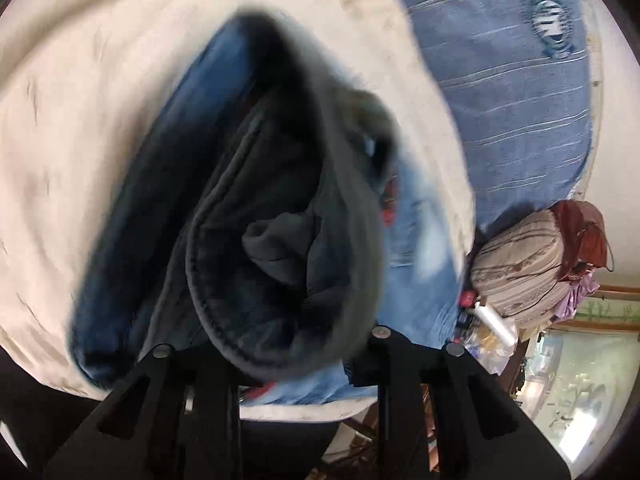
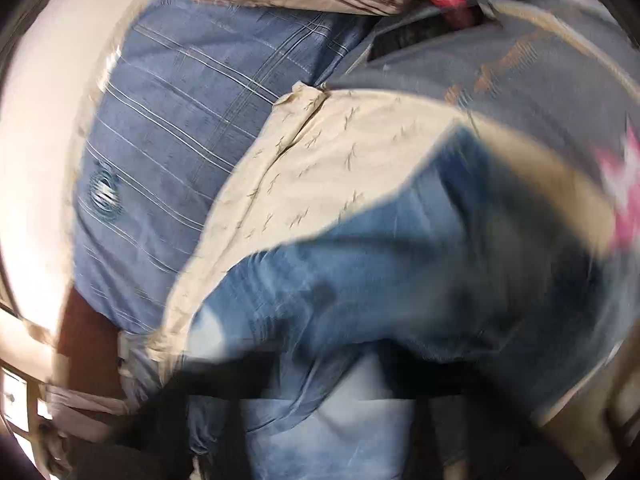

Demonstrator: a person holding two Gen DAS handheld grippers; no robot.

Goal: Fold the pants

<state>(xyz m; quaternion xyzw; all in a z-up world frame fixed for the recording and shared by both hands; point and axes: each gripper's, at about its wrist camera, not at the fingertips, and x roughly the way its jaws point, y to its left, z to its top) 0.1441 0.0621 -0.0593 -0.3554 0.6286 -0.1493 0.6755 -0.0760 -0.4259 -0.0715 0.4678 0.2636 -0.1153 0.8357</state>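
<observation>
The jeans [image 1: 248, 216] hang bunched in the air over a cream sheet [image 1: 80, 120] on a bed, not yet laid flat. The left tongs [image 1: 280, 364] look closed on the dark waistband, though the fingertips are hidden behind cloth. In the right view denim fills the place between the right tongs [image 2: 320, 392], so they seem to grip a light part of the jeans, but blur makes this uncertain. A blue striped cloth [image 2: 180, 120] lies beside. I judge the folding is at an early stage: no neat fold is visible, and spreading and folding are left.
</observation>
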